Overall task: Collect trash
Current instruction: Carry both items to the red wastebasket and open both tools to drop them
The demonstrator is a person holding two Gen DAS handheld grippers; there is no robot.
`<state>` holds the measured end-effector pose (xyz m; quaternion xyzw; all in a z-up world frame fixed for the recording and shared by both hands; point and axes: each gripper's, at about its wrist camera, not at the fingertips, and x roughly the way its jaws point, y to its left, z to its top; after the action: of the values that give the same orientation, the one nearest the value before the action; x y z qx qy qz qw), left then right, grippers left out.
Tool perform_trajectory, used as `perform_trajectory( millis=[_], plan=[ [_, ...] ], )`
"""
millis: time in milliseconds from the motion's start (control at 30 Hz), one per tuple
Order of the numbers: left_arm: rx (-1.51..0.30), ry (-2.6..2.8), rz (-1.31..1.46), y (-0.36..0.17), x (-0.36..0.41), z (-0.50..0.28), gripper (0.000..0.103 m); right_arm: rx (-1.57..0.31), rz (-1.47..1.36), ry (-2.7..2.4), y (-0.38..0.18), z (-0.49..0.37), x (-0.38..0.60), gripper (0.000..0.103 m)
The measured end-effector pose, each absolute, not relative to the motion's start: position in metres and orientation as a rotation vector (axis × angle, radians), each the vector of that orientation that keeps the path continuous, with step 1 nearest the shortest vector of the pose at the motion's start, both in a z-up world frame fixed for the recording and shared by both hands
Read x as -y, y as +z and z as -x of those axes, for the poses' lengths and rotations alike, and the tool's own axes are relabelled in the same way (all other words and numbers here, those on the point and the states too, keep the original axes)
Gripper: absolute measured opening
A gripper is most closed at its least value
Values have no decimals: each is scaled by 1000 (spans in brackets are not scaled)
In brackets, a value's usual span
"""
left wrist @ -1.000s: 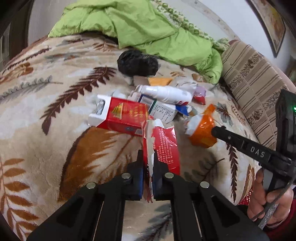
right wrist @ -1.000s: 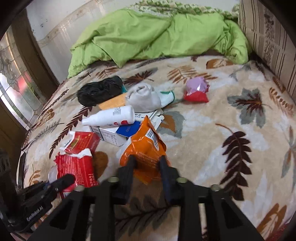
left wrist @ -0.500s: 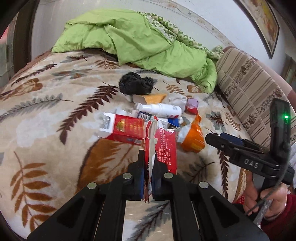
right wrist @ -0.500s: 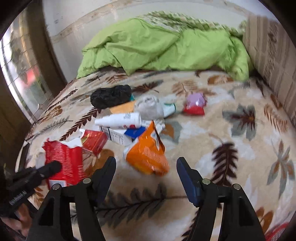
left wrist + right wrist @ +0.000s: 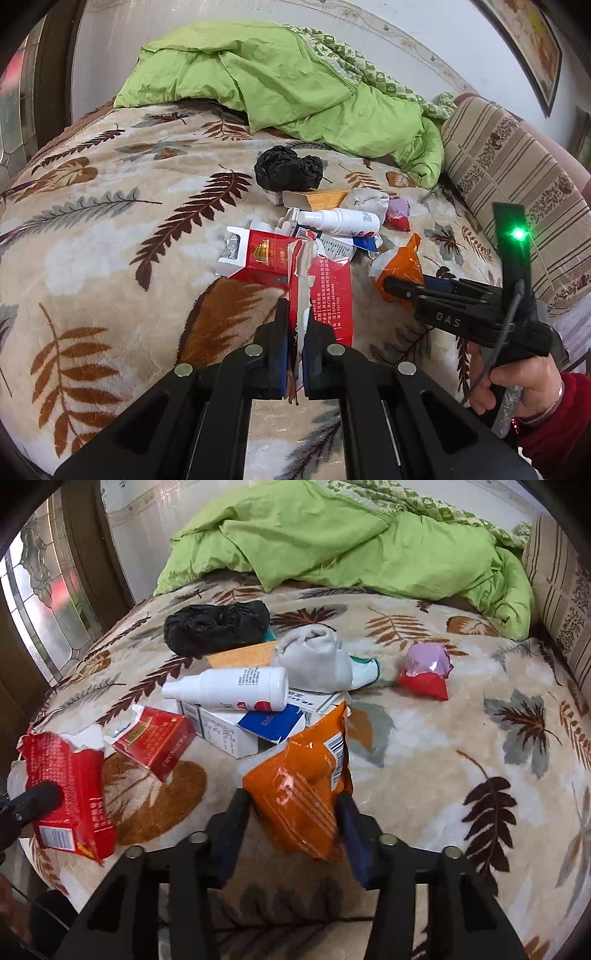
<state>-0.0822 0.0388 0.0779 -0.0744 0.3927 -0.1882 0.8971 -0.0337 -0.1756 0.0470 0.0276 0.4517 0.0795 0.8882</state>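
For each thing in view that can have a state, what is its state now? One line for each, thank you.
left gripper: shut on the torn red packet.
right gripper: jaws closing, orange snack bag between them.
red cigarette box: lid open, lying on its side.
white spray bottle: lying across the white and blue carton.
black plastic bag: crumpled.
green quilt: bunched up.

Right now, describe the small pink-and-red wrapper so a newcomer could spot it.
Start at the crumpled green quilt at the far end of the leaf-patterned blanket. Nearer than the quilt, right of the trash pile with the white plastic spray bottle, lies the small puffy wrapper. It sits alone, shiny pink on top and red below.
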Motion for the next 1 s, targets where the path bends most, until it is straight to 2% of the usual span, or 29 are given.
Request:
perform_trajectory(
  millis=[333, 1000],
  plan=[
    [-793, -426, 140, 87, -27, 95, 5, -848, -168, 155, 89, 84, 186, 45],
    [-761, -577, 80, 116, 20, 135, 5, -790, -355, 98, 129, 177, 233, 45]
  ],
)
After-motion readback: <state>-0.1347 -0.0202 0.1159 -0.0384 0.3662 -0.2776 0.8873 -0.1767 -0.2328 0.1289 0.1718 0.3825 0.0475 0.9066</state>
